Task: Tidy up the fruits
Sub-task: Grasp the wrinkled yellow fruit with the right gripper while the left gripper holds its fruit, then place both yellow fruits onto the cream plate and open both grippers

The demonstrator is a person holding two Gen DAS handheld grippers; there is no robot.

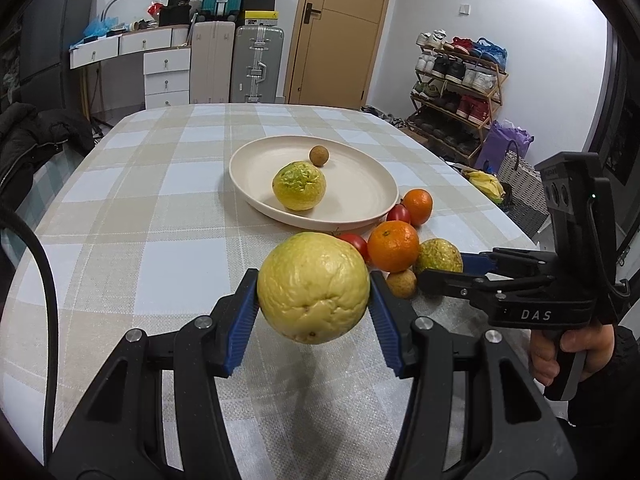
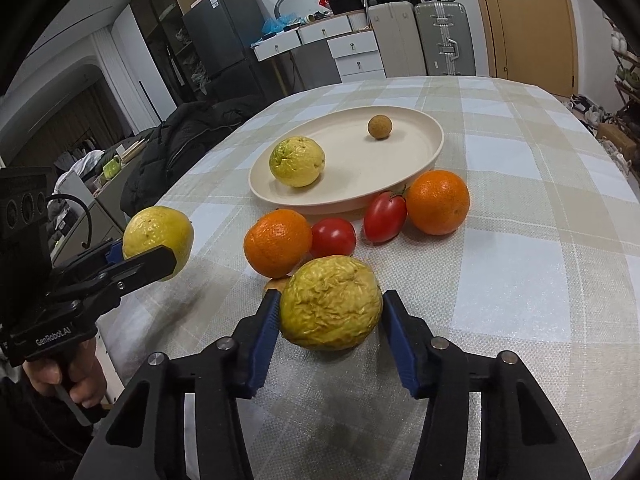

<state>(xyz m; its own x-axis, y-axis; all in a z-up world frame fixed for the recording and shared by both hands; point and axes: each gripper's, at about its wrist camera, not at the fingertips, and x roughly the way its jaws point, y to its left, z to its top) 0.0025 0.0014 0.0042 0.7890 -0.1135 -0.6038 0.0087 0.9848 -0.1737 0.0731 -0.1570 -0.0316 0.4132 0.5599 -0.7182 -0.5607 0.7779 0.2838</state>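
My left gripper [image 1: 313, 300] is shut on a smooth yellow guava [image 1: 313, 287] and holds it above the table; it also shows in the right wrist view [image 2: 158, 240]. My right gripper [image 2: 330, 312] is closed around a wrinkled yellow-green guava [image 2: 330, 302], which looks slightly lifted off the cloth. A cream plate [image 2: 400, 176] holds another guava [image 2: 297, 161] and a small brown longan [image 2: 379, 126]. In front of the plate lie two oranges [image 2: 277, 242] [image 2: 437, 201] and two tomatoes [image 2: 333, 237] [image 2: 385, 216]. A second longan [image 1: 401, 283] sits by the right gripper's fingers.
The table [image 1: 120, 208] has a beige and white checked cloth. A dark jacket [image 2: 176, 148] lies over a chair at the left edge. Suitcases [image 1: 256, 64], drawers and a shoe rack [image 1: 456, 92] stand beyond the table.
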